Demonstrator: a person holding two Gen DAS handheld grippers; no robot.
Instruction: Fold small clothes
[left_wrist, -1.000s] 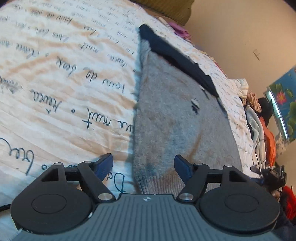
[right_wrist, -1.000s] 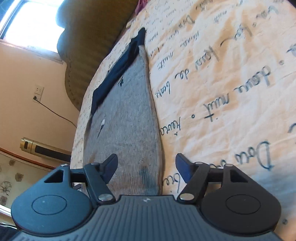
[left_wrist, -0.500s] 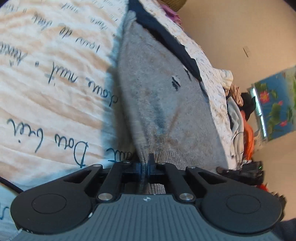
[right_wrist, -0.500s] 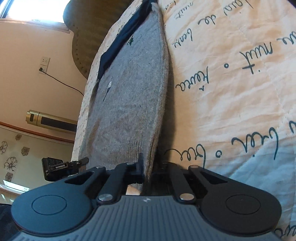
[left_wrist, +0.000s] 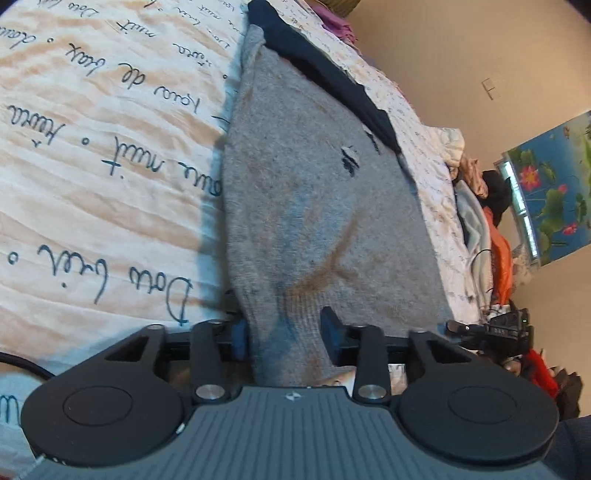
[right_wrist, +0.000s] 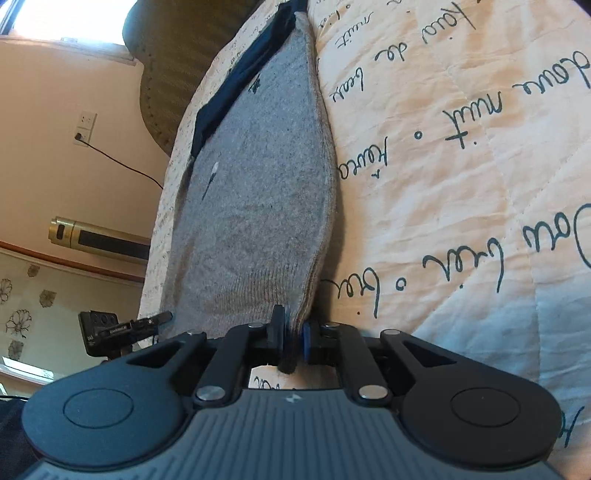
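A grey knit garment (left_wrist: 314, 206) with a dark navy band (left_wrist: 325, 70) along its far edge lies on a cream bedspread with handwriting print (left_wrist: 92, 155). My left gripper (left_wrist: 284, 332) has its jaws parted with the garment's ribbed hem lying between them. In the right wrist view the same garment (right_wrist: 258, 192) stretches away from me. My right gripper (right_wrist: 291, 338) is shut on the hem's corner, which sticks out between the pads.
A pile of clothes (left_wrist: 487, 229) sits at the bed's far right. A black device on a stand (left_wrist: 498, 328) is beside the bed; it also shows in the right wrist view (right_wrist: 110, 328). A wall socket with cable (right_wrist: 86, 125) and headboard (right_wrist: 173, 74) are behind.
Both grippers closed on the hem half a second ago. Since then the left jaws have parted again while the right stays clamped. The hem edge is lifted slightly.
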